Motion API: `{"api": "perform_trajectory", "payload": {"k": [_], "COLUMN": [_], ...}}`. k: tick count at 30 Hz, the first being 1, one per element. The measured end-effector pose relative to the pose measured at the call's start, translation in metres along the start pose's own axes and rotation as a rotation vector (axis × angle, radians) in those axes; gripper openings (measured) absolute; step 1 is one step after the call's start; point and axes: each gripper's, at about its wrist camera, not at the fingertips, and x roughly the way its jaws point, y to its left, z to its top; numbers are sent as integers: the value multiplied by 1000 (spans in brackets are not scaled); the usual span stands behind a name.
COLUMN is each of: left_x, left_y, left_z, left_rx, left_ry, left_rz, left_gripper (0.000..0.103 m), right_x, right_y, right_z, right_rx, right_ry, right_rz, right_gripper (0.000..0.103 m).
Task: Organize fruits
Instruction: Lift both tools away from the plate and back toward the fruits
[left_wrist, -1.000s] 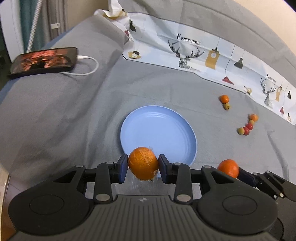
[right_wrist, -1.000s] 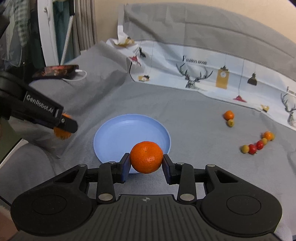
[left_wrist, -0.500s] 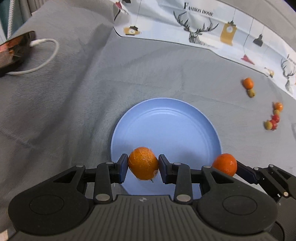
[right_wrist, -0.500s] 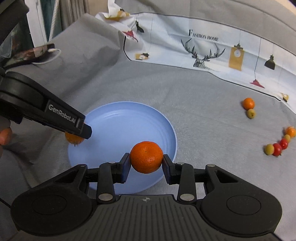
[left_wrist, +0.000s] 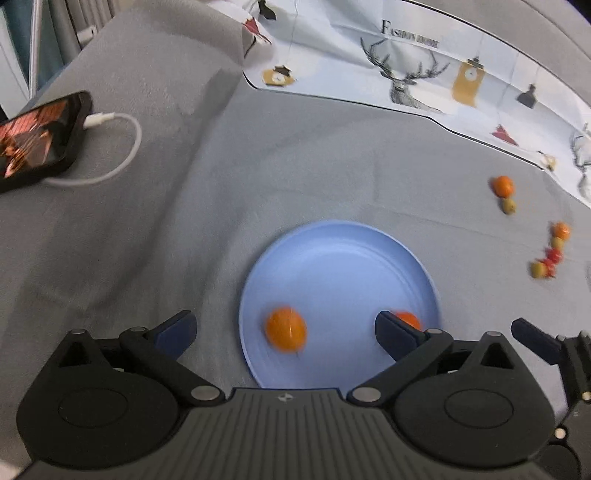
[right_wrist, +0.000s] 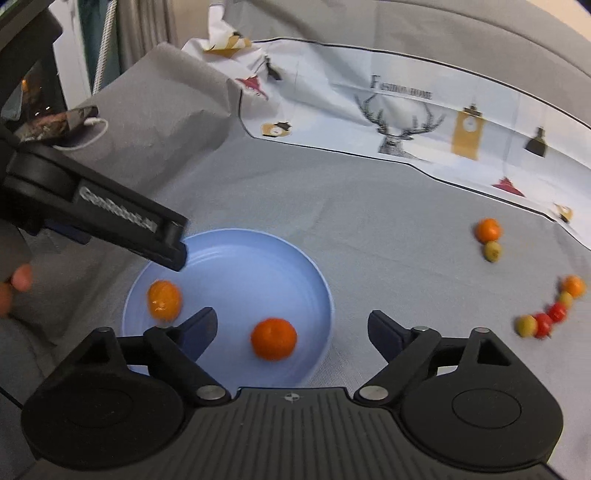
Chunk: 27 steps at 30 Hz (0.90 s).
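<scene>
Both tools stand released, jaws spread wide with nothing between them. Left tool (left_wrist: 284, 330) fills the bottom of the left wrist view, its blue-padded fingers set apart on either side of the near rim of the blue plate (left_wrist: 343, 251). Right tool (right_wrist: 291, 330) sits likewise at the bottom of the right wrist view, and one of its dark fingers shows at the lower right edge of the left wrist view.

Two oranges lie on the plate, apart from each other. A paler orange (left_wrist: 286, 329) rests on the plate's lower left part; in the right wrist view it appears at the plate's left side, below the left tool's arm. A deeper orange mandarin (right_wrist: 274, 339) rests in the lower middle of the plate in the right wrist view; in the left wrist view it is half hidden behind the left tool's right finger.

The plate sits on a grey cloth (left_wrist: 184, 221). At the right of both frames small fruits lie loose on the cloth: a small orange fruit (right_wrist: 488, 229) touching a green one, and lower down a short curved row of red, green and orange small fruits (right_wrist: 550, 306). A phone (left_wrist: 37, 140) with a white cable lies at the upper left. A printed sheet with a deer head (left_wrist: 413, 77) runs across the top.
</scene>
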Motion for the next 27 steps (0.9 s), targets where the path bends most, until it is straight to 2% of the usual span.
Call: {"api": "perform_trajectory", "payload": {"k": [4,8,16,21,27], "left_x": [-48,-104,-219,-310,-387], "left_y": [-3,-10,-30,-51,-69], "left_z": [-6,-16,-34,-52,-75], "left_rx": [7,20,86,160,183], "left_ry": [-8,-68,-128,-290,-411], "left_rz": [-31,-41,-119,-143,-232], "left_gripper": [103,103,103,103,103], "right_x": [-39,-79,-151,-191,-217], "right_y": [-6,-12,-26,-42,-61], "right_z": [-12,-23,-41,-51,-67], "right_rx": [58,114,201,264,338], "right_ry": [-8,-28,-123,-186,-210], "right_rz": [-22,-49,-110,-159,-207], "right_gripper": [93,94,94,96,97]}}
